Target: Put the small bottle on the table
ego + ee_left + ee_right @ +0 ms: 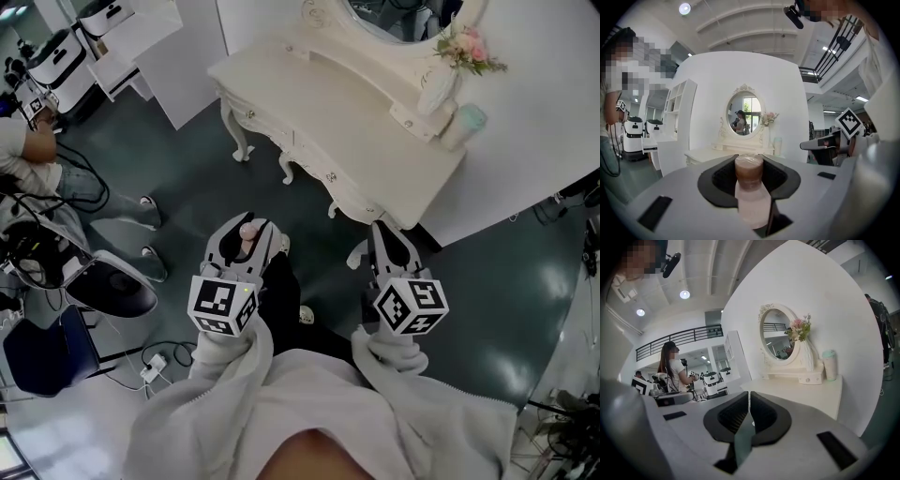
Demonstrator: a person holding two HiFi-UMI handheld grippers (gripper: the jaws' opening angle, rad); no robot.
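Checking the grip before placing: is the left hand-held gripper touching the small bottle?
Touching. The left gripper view shows the left hand-held gripper pressing both sides of the small bottle, no gap.

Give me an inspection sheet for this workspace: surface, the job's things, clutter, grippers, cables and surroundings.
Surface: white dressing table, top mostly bare.
Job's things: small bottle, pink with a brown cap, upright, not yet on the table.
Clutter: flowers and pale green tumbler at the table's right end.
Grippers: left gripper, fingers closed on the small bottle; right gripper, fingers together, empty.
Cables: loose cables and power strip on the floor at left.
Surroundings: seated person, dark chair, oval mirror.
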